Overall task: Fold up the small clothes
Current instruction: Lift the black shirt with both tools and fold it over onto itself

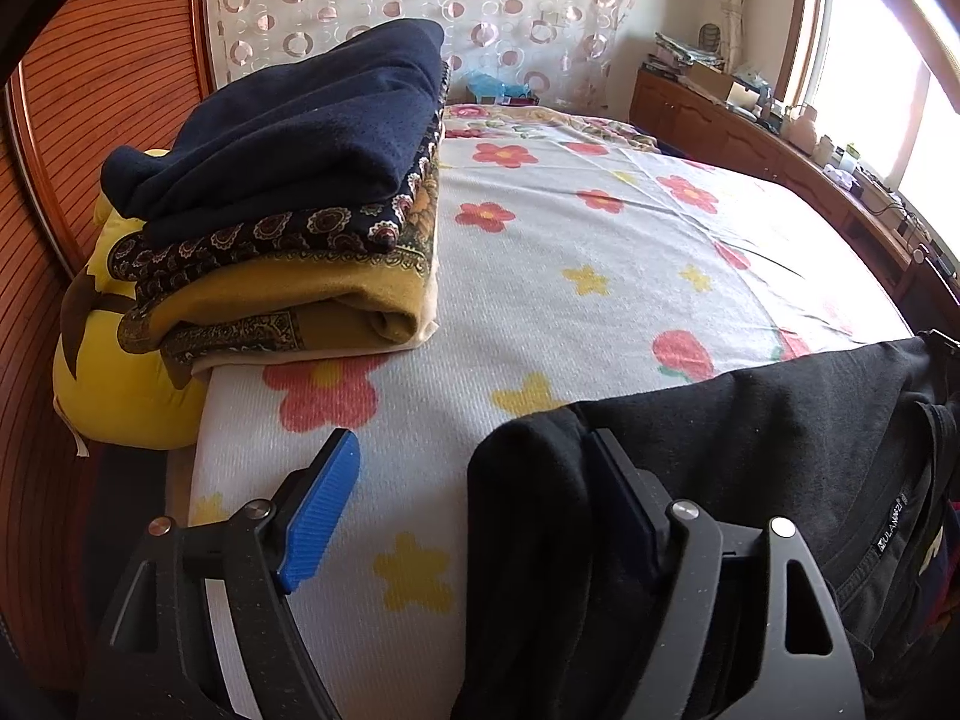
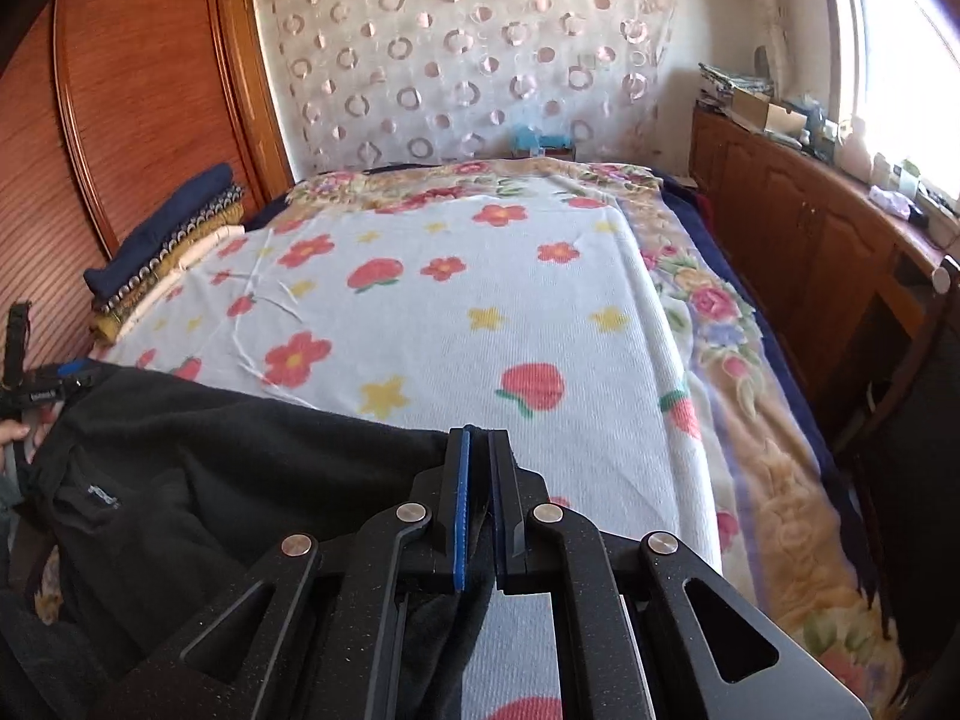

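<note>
A black garment (image 1: 780,438) with a white label hangs at the near edge of the flowered bed cover (image 1: 570,252). In the left wrist view my left gripper (image 1: 474,474) is open; black cloth drapes over its right finger, and its blue left pad (image 1: 324,516) is bare. In the right wrist view my right gripper (image 2: 479,468) is shut on an edge of the black garment (image 2: 228,468), which stretches left toward the left gripper (image 2: 36,384), partly in view at the left edge.
A stack of folded clothes (image 1: 288,192), navy on top, sits at the bed's left by the wooden headboard (image 1: 108,90), over a yellow pillow (image 1: 120,390). The stack also shows in the right wrist view (image 2: 174,240). A wooden cabinet (image 2: 810,228) with clutter runs along the right.
</note>
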Motion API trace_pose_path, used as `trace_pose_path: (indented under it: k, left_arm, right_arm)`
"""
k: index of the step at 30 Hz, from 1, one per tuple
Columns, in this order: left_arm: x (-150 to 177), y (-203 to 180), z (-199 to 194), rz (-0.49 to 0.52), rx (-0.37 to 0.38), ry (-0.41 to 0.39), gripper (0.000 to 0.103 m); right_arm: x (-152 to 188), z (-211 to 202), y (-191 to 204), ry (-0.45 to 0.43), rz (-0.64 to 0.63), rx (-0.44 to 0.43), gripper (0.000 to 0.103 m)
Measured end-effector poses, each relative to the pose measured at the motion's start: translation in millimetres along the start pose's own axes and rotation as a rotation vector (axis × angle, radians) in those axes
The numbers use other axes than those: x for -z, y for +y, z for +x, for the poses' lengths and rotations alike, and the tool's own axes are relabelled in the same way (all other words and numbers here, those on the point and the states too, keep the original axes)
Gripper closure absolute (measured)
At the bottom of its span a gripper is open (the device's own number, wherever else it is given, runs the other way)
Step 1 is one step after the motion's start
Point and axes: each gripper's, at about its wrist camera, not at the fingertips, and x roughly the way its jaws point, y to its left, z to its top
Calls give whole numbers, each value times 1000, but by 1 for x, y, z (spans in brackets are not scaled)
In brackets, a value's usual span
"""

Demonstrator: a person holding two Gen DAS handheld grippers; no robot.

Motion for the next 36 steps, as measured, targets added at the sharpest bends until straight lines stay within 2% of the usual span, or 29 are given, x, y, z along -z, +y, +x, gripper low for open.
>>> trace_pose_path:
  k: [5,10,15,18,20,26,28,32,33,34,36]
  left_arm:
    - [0,0,0,1,0,0,25]
    - [0,0,0,0,0,0,24]
    - [0,0,1,1,-1,0,24]
    - [0,0,1,1,-1,0,24]
    - [0,0,0,1,-2,-1,24]
    - [-2,-3,2,21,-8,1,25]
    - [-2,-6,1,42,11,4,36]
    - [-3,-9,0,62,47,13,49]
    - [-4,-8,1,57,75,20,56]
    - [-5,-8,1,56,102,26,68]
    - [-5,-11,-1,63,148,39,85]
  right_arm:
    - [-4,-6,5,-27,-16,-3,97]
    - [-3,1,17,8,-109,-16,64]
    - [0,19,6,67,-100,21,53]
    - [-2,27,-2,92,-65,10,47]
    - [-4,34,-2,120,-60,-8,47]
    - [-12,42,-3,125,-44,-50,47]
    - [-11,40,-3,127,-55,-61,50]
    - [-8,41,4,135,-85,-68,66]
    - [-8,41,6,139,-85,-79,77]
    - [-7,39,8,145,-88,-100,84]
    - [-7,35,13,135,-110,-90,87]
